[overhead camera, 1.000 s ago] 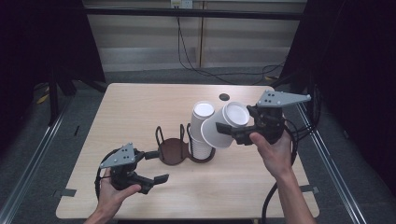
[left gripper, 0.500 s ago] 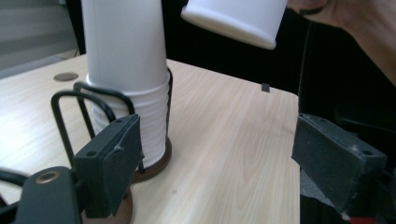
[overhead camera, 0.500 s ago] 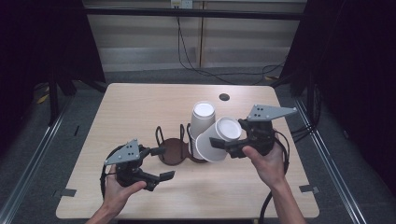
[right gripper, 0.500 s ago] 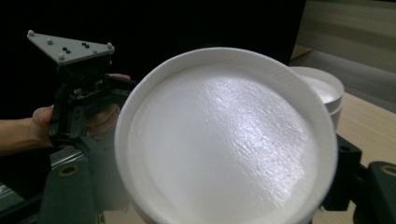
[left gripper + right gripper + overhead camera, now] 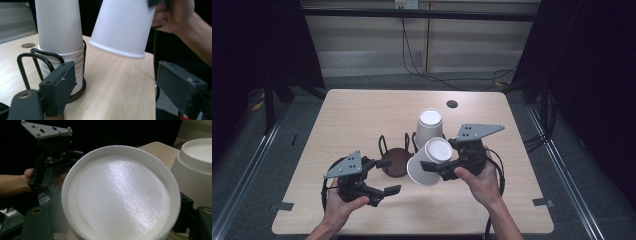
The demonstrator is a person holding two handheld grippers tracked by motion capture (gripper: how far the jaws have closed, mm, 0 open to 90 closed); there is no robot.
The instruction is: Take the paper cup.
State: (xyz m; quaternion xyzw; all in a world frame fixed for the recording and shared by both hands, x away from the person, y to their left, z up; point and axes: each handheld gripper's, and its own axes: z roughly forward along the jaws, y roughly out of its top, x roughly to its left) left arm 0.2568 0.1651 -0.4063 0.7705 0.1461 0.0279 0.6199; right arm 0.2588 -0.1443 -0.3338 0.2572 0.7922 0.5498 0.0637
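Paper cup: smooth white, tapered, upside down, tilted, clamped between right gripper jaws.
Left gripper: jaws apart, empty, near wire holder.
Stack: ribbed cups on wooden bench.

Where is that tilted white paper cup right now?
In the high view, the tilted white paper cup is held in the right tongs, just above the table's front-middle, beside the upside-down white paper cup standing in the black wire holder.

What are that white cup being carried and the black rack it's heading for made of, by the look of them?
White cup: probably paper, matte, with a rolled rim; thin plastic or foam can't be ruled out. Black rack: looks like bent metal wire with a dark glossy coating, on a round brown base.
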